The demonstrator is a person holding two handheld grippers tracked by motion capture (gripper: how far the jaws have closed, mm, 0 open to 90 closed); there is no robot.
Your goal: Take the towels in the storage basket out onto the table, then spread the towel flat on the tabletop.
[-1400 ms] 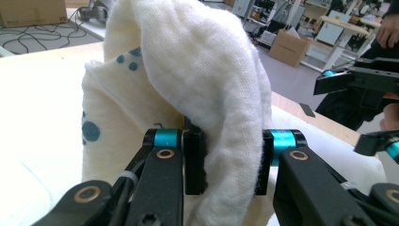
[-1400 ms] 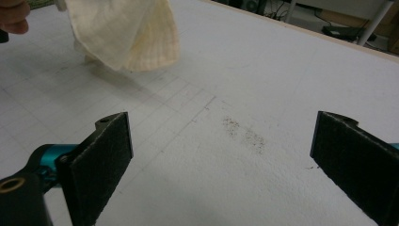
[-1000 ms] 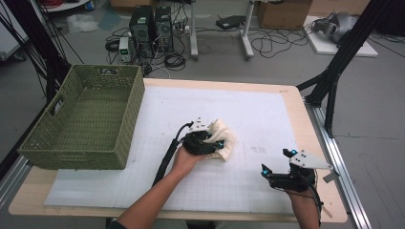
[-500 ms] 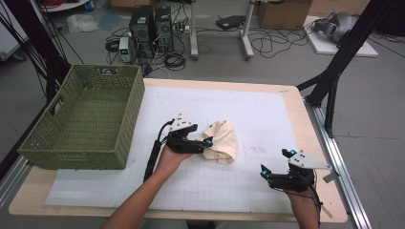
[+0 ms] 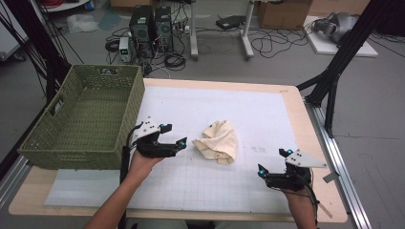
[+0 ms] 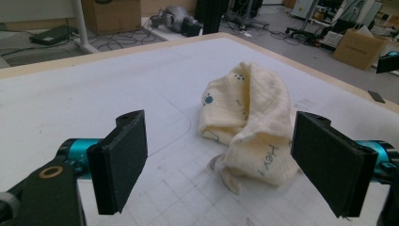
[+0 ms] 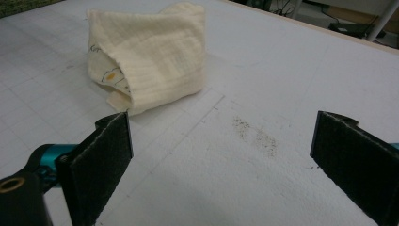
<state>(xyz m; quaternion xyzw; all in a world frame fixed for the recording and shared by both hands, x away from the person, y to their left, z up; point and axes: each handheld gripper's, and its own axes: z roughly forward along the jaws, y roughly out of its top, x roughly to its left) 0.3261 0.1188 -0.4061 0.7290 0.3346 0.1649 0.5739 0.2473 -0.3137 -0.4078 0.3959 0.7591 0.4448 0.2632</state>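
Note:
A crumpled cream cloth lies on the white mat near the table's middle. My left gripper stands open just left of it, apart from it, jaws empty. In the left gripper view the cloth sits ahead between the wide-spread jaws, my left gripper not touching it. My right gripper is open at the front right, well clear of the cloth. The right gripper view has the cloth ahead to the upper left, beyond my right gripper.
A green woven basket stands on the table's left side, close to my left hand. The white gridded mat covers most of the tabletop. A small dirty smudge marks the mat ahead of the right jaws.
My left gripper has let go of the cloth and drawn back to the left with open jaws. The cloth stays in a heap on the mat. The right gripper has not moved.

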